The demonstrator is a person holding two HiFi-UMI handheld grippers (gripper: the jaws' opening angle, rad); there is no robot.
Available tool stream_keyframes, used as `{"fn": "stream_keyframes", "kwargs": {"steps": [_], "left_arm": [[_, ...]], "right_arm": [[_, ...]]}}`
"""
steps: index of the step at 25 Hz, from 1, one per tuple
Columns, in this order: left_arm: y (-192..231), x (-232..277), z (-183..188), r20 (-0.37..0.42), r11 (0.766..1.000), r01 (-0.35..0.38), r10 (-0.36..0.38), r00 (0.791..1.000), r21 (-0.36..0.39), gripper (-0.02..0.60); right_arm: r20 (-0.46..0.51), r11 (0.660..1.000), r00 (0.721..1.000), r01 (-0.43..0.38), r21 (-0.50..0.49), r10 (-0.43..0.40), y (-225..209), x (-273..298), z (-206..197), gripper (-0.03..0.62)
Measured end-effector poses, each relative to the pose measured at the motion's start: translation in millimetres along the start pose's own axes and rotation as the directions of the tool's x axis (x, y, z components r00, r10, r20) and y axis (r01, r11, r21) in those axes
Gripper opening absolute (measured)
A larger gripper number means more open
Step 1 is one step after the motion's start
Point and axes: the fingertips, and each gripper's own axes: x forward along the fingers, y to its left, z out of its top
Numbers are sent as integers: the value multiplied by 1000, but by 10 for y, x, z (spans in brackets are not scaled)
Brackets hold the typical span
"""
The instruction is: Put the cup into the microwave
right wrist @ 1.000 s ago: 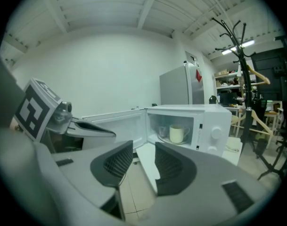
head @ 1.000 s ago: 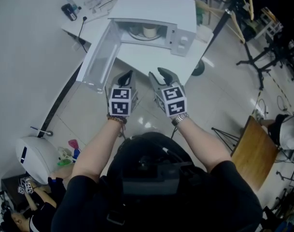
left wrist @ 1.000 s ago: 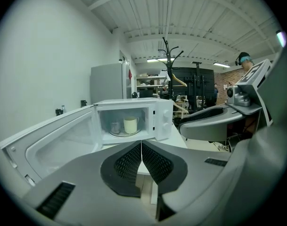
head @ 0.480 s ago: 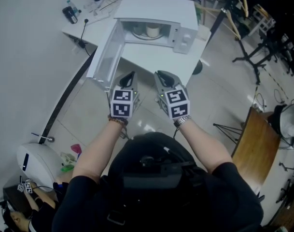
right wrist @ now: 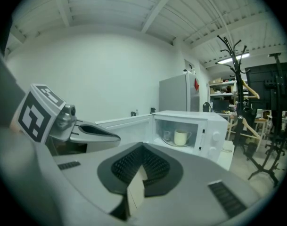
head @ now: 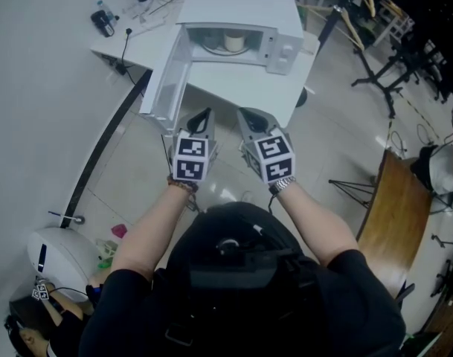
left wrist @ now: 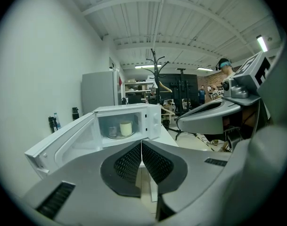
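Note:
The white microwave point(head: 245, 21) stands on a white table point(head: 233, 88) with its door point(head: 166, 76) swung open to the left. A cream cup point(head: 232, 42) sits inside on the turntable, also visible as the cup point(left wrist: 126, 128) and the cup point(right wrist: 181, 137). My left gripper point(head: 204, 116) and my right gripper point(head: 248, 114) hover side by side in front of the table edge, well short of the microwave. The left gripper point(left wrist: 141, 144) is shut on nothing. The right gripper point(right wrist: 142, 147) has just been closing and is shut, with nothing between its jaws.
Bottles point(head: 103, 17) and a cable lie at the table's far left corner. A small glass point(left wrist: 112, 131) stands beside the cup. Tripods and stands point(head: 390, 58) crowd the right, with a wooden board point(head: 393, 222) beyond my right arm. A white device point(head: 51, 255) sits on the floor at left.
Both grippers have drawn back from the microwave, and the open door now lies farther ahead of them. The right gripper's jaws have closed. The cup has stayed in the microwave.

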Motion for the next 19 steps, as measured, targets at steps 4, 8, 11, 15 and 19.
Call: {"fn": "stream_keyframes", "kwargs": {"steps": [4, 8, 11, 15, 19], "left_arm": [[-12, -21, -26, -3, 1000, 7, -7, 1000, 6, 3], [-20, -9, -52, -4, 1000, -5, 5, 1000, -2, 3], [-59, 15, -12, 2, 1000, -10, 10, 1000, -3, 3], [-115, 49, 9, 5, 1000, -16, 16, 1000, -5, 3], [-150, 72, 14, 5, 1000, -20, 20, 1000, -7, 3]], "right_arm": [[2, 1000, 1000, -4, -7, 4, 46, -28, -2, 14], [-7, 1000, 1000, -15, -7, 15, 18, -36, -40, 14], [-9, 1000, 1000, -26, -14, 26, -24, -52, -22, 14], [-9, 999, 999, -35, -16, 35, -74, -69, -23, 14], [-11, 999, 999, -39, -18, 39, -121, -82, -32, 14]]}}
